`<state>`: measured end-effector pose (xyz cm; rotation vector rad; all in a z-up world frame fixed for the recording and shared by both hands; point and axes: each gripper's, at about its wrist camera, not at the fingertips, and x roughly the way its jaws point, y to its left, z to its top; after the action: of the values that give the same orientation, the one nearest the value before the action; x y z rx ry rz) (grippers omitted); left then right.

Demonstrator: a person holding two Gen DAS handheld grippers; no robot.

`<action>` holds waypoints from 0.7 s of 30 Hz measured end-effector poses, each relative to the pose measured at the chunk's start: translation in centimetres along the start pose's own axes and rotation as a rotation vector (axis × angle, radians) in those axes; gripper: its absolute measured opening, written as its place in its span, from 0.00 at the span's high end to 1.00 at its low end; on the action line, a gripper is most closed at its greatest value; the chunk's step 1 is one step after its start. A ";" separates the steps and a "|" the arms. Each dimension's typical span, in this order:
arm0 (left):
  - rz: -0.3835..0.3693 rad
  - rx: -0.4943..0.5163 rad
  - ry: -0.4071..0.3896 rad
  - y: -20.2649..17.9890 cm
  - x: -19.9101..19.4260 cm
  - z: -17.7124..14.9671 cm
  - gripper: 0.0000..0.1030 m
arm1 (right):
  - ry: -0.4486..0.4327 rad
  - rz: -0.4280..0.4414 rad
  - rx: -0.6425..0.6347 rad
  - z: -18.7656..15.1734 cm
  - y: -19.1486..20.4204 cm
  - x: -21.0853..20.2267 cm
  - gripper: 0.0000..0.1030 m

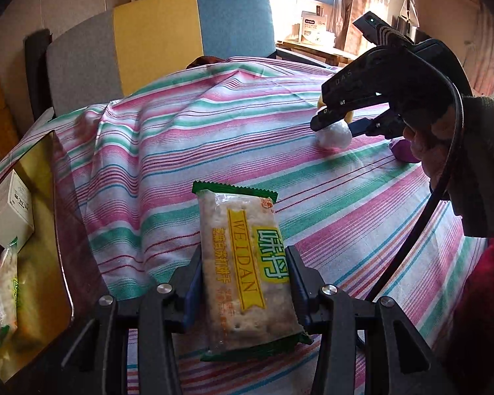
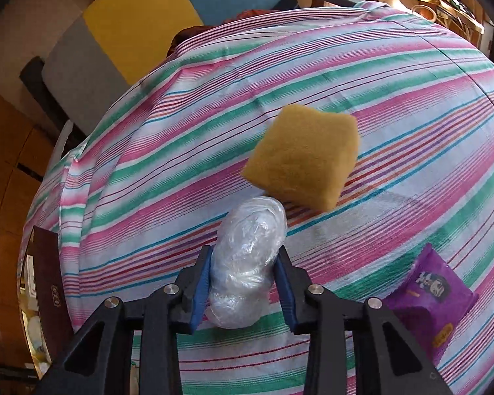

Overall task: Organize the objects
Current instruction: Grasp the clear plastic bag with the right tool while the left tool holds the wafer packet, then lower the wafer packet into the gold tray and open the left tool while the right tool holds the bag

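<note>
The left gripper [image 1: 243, 270] is closed on a flat cracker packet with green ends and a yellow "WEIDAN" band [image 1: 243, 256]; both blue pads press its long edges and the packet points forward above the pink, green and white striped tablecloth [image 1: 214, 125].

The right gripper [image 2: 243, 283] has its 2 blue pads pressed against a crumpled ball of clear plastic wrap [image 2: 247, 263], which rests on the cloth. No earlier picture is supplied for comparison. In the left wrist view the same gripper [image 1: 337, 128] reaches down to the white ball [image 1: 334, 136] at the far right of the table, with a person's hand [image 1: 444, 151] behind it.

A yellow rectangular sponge [image 2: 301, 156] lies just beyond the ball, its near corner touching or almost touching it; contact cannot be confirmed. A purple snack pouch [image 2: 428, 299] lies near, to the right of the right gripper.

At the table's left edge sits a dark box with a gold interior [image 1: 46, 177], holding a white carton [image 1: 11, 210] and a second cracker packet [image 1: 5, 293]. A chair with grey, yellow and blue panels [image 1: 158, 33] stands behind the table.
</note>
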<state>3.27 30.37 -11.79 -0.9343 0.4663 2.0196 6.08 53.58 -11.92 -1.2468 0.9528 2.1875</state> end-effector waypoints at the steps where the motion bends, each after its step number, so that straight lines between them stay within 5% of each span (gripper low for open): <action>1: 0.002 -0.001 0.001 0.1 -0.1 -0.1 0.55 | 0.007 0.002 -0.021 -0.1 0.3 0.1 0.65; 10: 0.036 -0.003 0.022 0.3 -1.7 -0.9 0.56 | 0.026 -0.001 -0.137 -0.4 2.3 0.7 0.65; 21: 0.062 -0.017 -0.046 0.4 -5.9 -0.2 0.56 | 0.032 0.011 -0.226 -0.9 4.2 1.2 0.65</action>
<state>5.19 26.83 -7.47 -0.8919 0.4582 2.0993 3.22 50.16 -11.84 -1.3842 0.7404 2.3414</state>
